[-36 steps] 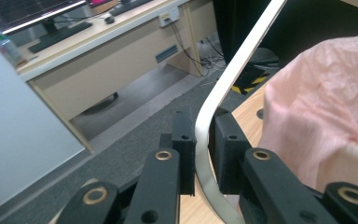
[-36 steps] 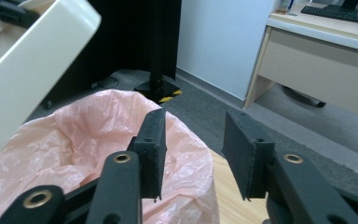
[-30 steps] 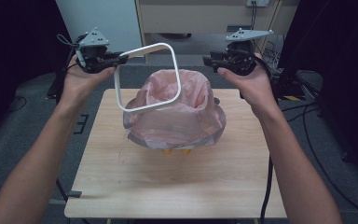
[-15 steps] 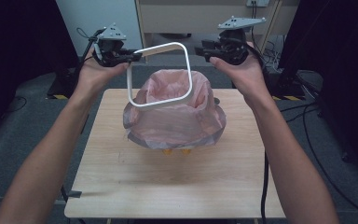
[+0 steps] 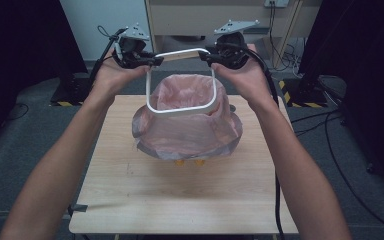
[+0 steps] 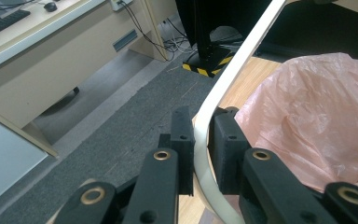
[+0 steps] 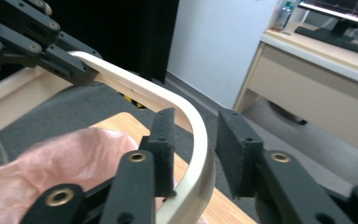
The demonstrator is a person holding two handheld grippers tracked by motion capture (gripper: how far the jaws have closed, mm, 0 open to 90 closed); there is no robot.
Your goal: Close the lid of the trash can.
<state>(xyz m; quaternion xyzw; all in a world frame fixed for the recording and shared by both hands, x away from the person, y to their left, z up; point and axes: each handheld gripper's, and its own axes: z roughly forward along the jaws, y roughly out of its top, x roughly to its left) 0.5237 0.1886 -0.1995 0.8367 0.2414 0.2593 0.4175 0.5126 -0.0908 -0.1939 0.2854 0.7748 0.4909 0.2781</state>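
White rounded-square plastic ring [image 5: 181, 80] clamped by left gripper [image 6: 200, 140] — right gripper [image 7: 193, 149] jaws just closing around it, gap seen beside one pad; pink plastic bag [image 5: 187, 120] seen below in high view.

Office or lab room. Grey carpet [image 6: 121, 140] is covering the floor; beige desks [image 6: 51, 51] are carrying a keyboard [image 7: 335, 35] and monitor [image 7: 349, 7]; cables [image 6: 142, 25] are trailing past hazard-striped stand bases [image 5: 292, 95].

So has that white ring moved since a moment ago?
Yes. The white ring has swung from the left to directly above the pink bag, judged against the table.
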